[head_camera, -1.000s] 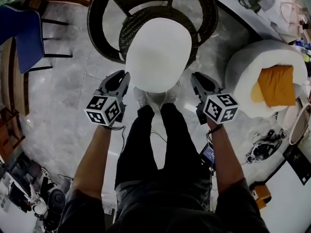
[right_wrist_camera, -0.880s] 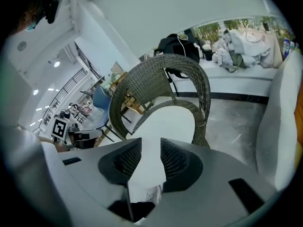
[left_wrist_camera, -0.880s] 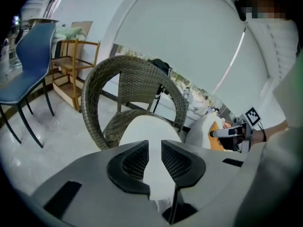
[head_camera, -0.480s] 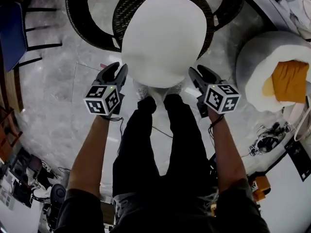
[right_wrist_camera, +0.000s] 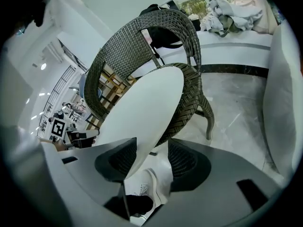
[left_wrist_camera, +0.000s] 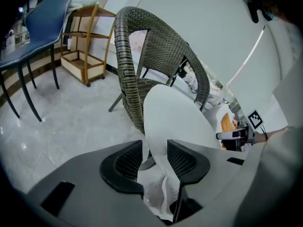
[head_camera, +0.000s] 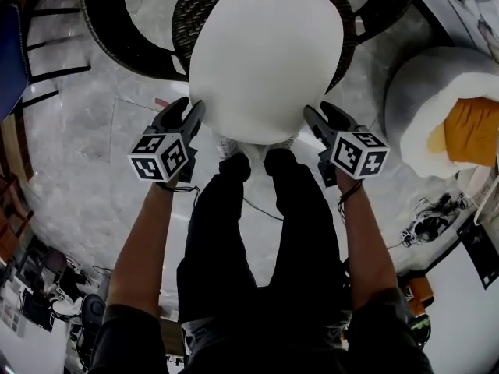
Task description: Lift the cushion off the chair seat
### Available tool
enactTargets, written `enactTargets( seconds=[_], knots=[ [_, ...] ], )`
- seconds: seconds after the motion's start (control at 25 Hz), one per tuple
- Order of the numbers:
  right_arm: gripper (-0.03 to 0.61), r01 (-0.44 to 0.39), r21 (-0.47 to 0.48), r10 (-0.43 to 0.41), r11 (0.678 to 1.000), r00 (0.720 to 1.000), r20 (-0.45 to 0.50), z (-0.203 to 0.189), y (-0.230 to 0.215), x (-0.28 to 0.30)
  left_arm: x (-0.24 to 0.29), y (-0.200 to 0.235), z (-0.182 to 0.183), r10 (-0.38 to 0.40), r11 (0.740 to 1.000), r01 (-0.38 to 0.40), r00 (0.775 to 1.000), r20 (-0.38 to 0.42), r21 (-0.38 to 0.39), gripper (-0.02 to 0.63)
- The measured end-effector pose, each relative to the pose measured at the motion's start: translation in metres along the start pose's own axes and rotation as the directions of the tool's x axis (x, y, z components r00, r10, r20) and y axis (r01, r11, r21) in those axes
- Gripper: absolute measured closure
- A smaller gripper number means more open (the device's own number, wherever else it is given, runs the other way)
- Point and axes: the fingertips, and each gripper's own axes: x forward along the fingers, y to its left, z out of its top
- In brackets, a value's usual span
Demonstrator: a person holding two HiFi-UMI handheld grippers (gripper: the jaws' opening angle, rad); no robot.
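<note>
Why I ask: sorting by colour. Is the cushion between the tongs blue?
No, the cushion is plain white all over its visible face.

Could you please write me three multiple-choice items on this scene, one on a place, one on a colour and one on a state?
1. Where does the white cushion lie? A on the woven chair; B on a bed; C in a box.
2. What colour is the pad in the white pouf? A green; B orange; C black.
3. What stands between the jaws of the left gripper and the right gripper? A nothing; B a cup; C the cushion's edge.
Answers: 1 A, the cushion covers the chair's seat. 2 B, the pad is plainly orange. 3 C, both grippers, their jaws opening, straddle the cushion's near edge.
</note>
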Motion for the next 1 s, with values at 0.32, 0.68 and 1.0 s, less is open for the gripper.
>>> enactTargets(
  seconds=[0.32, 0.68, 1.0],
  knots=[
    [0.419, 0.003, 0.023, -0.003, 1.0, 1.0, 0.012, -0.005, 0.002, 0.008, 0.007, 0.0, -0.004, -0.062, 0.996, 0.061, 0.998, -0.014, -0.063, 0.463],
    [0.477, 0.02, 0.002, -0.02, 1.0, 1.0, 0.019, -0.004, 0.006, 0.008, 0.008, -0.006, -0.003, -0.08, 0.996, 0.079, 0.996, -0.023, -0.037, 0.526],
    [0.526, 0.039, -0.005, -0.039, 0.999, 0.998, 0.044, 0.002, 0.007, 0.001, 0.002, -0.014, 0.001, -0.086, 0.996, 0.086, 0.996, -0.025, -0.016, 0.577]
  ],
)
